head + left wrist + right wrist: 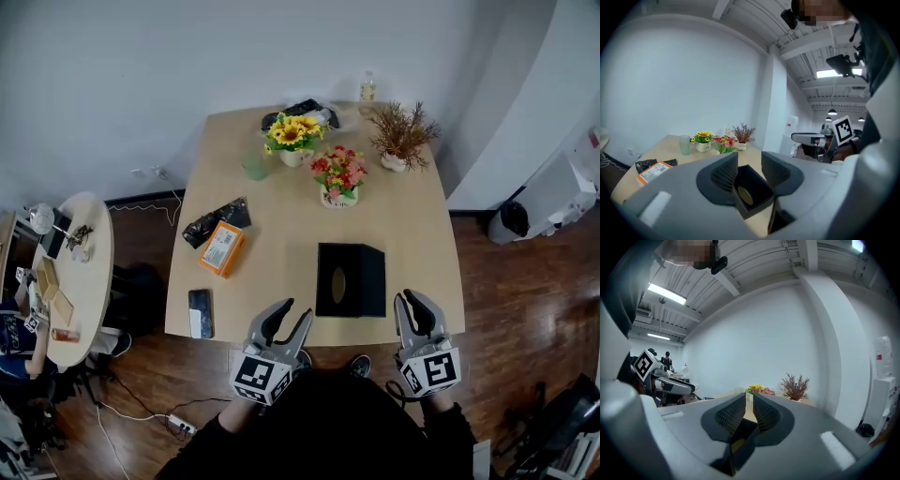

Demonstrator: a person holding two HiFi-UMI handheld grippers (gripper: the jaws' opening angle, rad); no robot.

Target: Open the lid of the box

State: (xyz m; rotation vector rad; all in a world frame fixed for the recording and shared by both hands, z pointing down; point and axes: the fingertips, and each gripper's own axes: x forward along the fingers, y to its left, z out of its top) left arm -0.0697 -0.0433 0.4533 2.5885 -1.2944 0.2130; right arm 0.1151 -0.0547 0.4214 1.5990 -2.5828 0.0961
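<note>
A black box with an oval slot in its top stands near the front edge of the wooden table, its lid down. My left gripper hovers at the table's front edge, just left of the box, jaws open and empty. In the left gripper view the box shows between and below the left gripper. My right gripper hangs by the box's front right corner. Its jaws stand only a thin slit apart, nothing between them. The right gripper view shows the right gripper above the box.
A phone, an orange packet and a black bag lie on the table's left side. Sunflowers, pink flowers, a dried plant, a green cup and a bottle stand at the back. A round side table is far left.
</note>
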